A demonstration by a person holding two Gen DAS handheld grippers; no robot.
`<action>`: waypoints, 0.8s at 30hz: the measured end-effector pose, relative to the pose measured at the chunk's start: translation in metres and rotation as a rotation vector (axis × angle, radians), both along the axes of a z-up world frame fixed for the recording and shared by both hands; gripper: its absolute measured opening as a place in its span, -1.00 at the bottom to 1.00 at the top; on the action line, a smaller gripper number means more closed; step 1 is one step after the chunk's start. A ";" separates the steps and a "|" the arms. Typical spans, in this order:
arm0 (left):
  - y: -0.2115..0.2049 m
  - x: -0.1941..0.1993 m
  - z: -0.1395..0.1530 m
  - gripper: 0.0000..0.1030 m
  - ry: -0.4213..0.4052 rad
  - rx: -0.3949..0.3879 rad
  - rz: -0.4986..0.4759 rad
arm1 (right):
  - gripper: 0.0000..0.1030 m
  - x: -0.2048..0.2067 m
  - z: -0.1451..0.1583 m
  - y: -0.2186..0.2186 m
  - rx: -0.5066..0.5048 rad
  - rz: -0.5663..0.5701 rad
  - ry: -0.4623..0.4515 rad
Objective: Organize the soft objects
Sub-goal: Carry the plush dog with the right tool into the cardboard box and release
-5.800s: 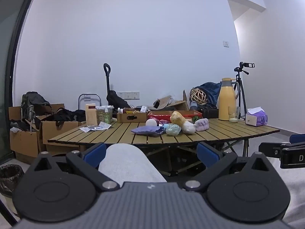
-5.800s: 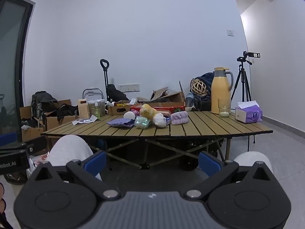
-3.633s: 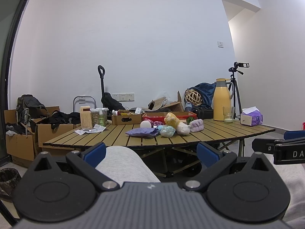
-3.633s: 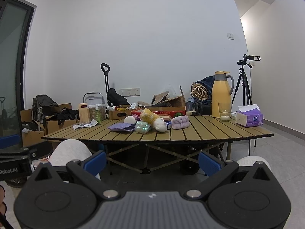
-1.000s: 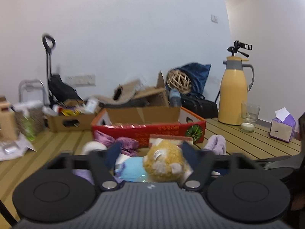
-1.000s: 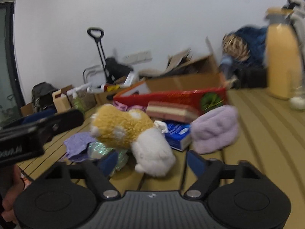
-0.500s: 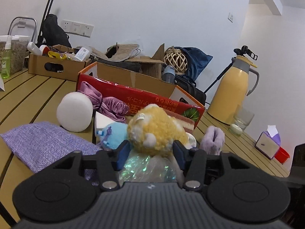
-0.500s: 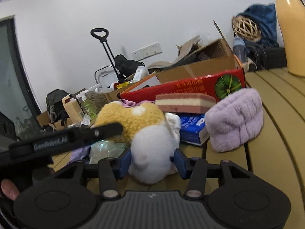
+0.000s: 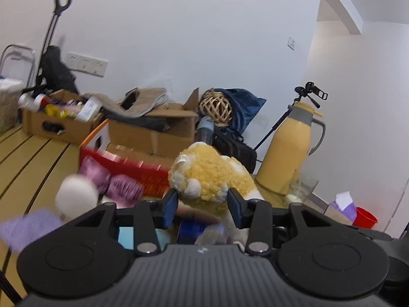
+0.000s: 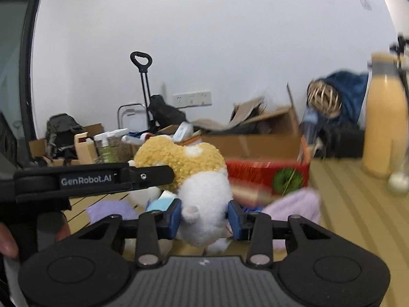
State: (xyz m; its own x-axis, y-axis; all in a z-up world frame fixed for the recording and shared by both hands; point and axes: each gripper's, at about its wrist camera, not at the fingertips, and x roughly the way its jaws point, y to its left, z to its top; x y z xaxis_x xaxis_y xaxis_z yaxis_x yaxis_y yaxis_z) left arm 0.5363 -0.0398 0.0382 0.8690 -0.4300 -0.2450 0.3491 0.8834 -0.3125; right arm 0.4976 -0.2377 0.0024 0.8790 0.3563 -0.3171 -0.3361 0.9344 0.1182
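Note:
A yellow and white plush toy (image 9: 212, 176) is held up above the slatted wooden table (image 9: 30, 158) by both grippers. My left gripper (image 9: 202, 206) has its blue pads pressed on the yellow head end, jaws still closing. My right gripper (image 10: 203, 218) squeezes the white rear end of the plush toy (image 10: 202, 194), its jaws also closing. In the right wrist view the left gripper's black finger (image 10: 102, 179) reaches in from the left onto the yellow part. Below lie a white ball (image 9: 76, 195), purple satin pieces (image 9: 122, 186), a lilac cloth (image 9: 28, 226) and a lilac fluffy item (image 10: 294, 204).
A red open box (image 10: 268, 171) stands just behind the toys. A yellow thermos (image 9: 288, 151), a glass (image 9: 299, 186) and a tissue box (image 9: 342, 207) are at the right. Cardboard boxes (image 9: 51, 122) with bottles line the far edge. A hand (image 10: 7, 243) holds the left gripper.
Both grippers narrowed onto the plush toy and rose with it, so it now hangs above the other soft things. The views are blurred by this motion.

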 end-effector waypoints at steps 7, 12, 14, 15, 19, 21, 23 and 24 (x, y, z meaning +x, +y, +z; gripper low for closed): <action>-0.029 0.108 0.054 -0.21 0.012 0.076 -0.041 | -0.26 0.085 0.057 -0.022 -0.027 -0.060 -0.005; -0.045 0.206 0.052 -0.22 0.128 0.103 -0.121 | -0.27 0.185 0.065 -0.037 -0.005 -0.136 0.100; -0.054 0.241 0.043 -0.22 0.161 0.124 -0.129 | -0.29 0.225 0.059 -0.038 -0.036 -0.174 0.136; -0.058 0.254 0.036 -0.22 0.171 0.122 -0.130 | -0.60 0.242 0.056 -0.039 -0.043 -0.185 0.159; -0.076 0.301 0.008 -0.22 0.213 0.200 -0.110 | -0.73 0.308 0.034 -0.040 -0.089 -0.235 0.218; -0.074 0.310 -0.002 -0.20 0.190 0.253 -0.088 | -0.75 0.328 0.028 -0.033 -0.180 -0.268 0.195; -0.063 0.315 -0.008 -0.11 0.175 0.268 -0.055 | -0.75 0.341 0.026 -0.036 -0.180 -0.257 0.199; -0.055 0.318 -0.010 -0.04 0.175 0.273 -0.023 | -0.74 0.345 0.025 -0.036 -0.189 -0.257 0.195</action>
State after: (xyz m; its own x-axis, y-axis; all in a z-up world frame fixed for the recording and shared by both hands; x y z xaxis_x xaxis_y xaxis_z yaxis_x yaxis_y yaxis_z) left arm 0.8541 -0.0952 0.0278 0.7944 -0.3465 -0.4989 0.3315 0.9356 -0.1219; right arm 0.8430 -0.2741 0.0277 0.8486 0.0515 -0.5265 -0.0763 0.9968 -0.0255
